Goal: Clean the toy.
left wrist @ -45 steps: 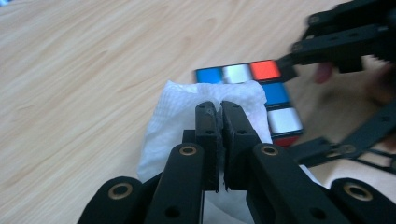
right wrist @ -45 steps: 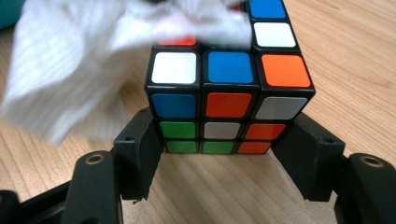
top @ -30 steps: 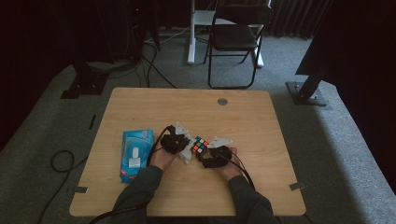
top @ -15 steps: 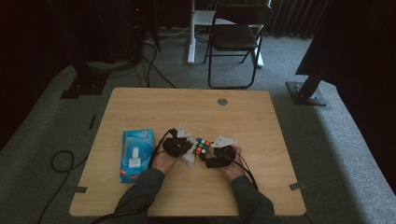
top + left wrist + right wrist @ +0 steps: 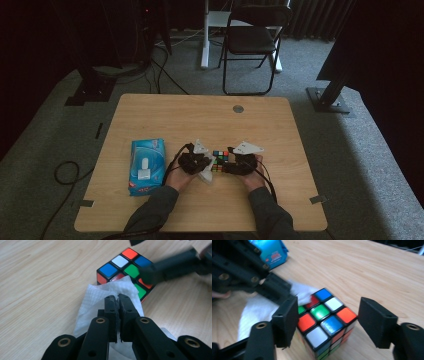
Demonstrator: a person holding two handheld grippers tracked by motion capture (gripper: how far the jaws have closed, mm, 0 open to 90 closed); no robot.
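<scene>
the left gripper (image 5: 117,298) pinches a white tissue (image 5: 100,297) between pressed-together jaws, its edge lying on the puzzle cube (image 5: 324,320). the right gripper (image 5: 327,320) has been closing; its jaws straddle the cube, one touching, the other just apart. since a second ago the right hand has shifted slightly. the scrambled, glossy cube sits near the tabletop's (image 5: 165,115) front edge, midway.

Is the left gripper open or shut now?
Shut: in the left gripper view, the left gripper pinches the white wipe between its jaws.

Multicoloured cube (image 5: 324,320), white tissue (image 5: 105,297), blue packet (image 5: 146,166)
</scene>
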